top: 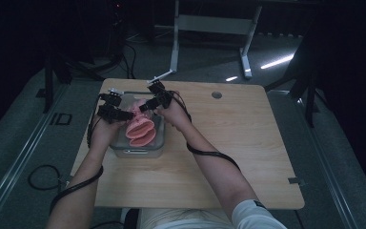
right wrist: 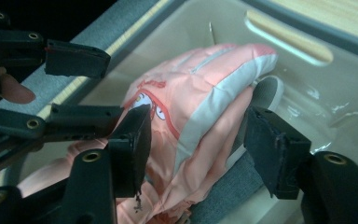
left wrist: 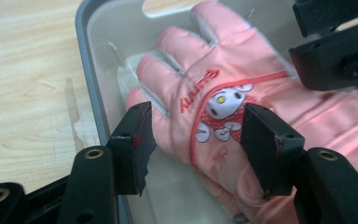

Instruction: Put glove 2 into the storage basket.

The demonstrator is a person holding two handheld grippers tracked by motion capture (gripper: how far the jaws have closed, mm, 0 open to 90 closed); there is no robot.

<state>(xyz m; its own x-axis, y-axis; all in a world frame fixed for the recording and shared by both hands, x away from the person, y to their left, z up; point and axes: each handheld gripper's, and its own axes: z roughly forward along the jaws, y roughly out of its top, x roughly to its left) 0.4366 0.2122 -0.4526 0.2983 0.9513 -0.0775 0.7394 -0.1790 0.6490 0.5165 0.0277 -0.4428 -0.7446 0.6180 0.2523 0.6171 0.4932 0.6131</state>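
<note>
Lying, apparently padded pink gloves [left wrist: 242, 93]

The glove [left wrist: 242, 88] is salmon pink with pale grey panels between its fingers and along their sides, red lettering across the back, and a small cartoon figure at the centre of the left gripper view — white face, yellow nose, red dotted dress — edged by a thin red piping line. In the right gripper view the glove [right wrist: 200, 107] shows a broad grey stripe down its pink side. The bin [left wrist: 93, 56] is translucent with a grey rim. The table [top: 238, 143] is light wood grain, darker streaks running through it. Both grippers — left gripper [left wrist: 196, 140], right gripper [right wrist: 196, 140] — are matt black with brass-coloured rivets.
</note>
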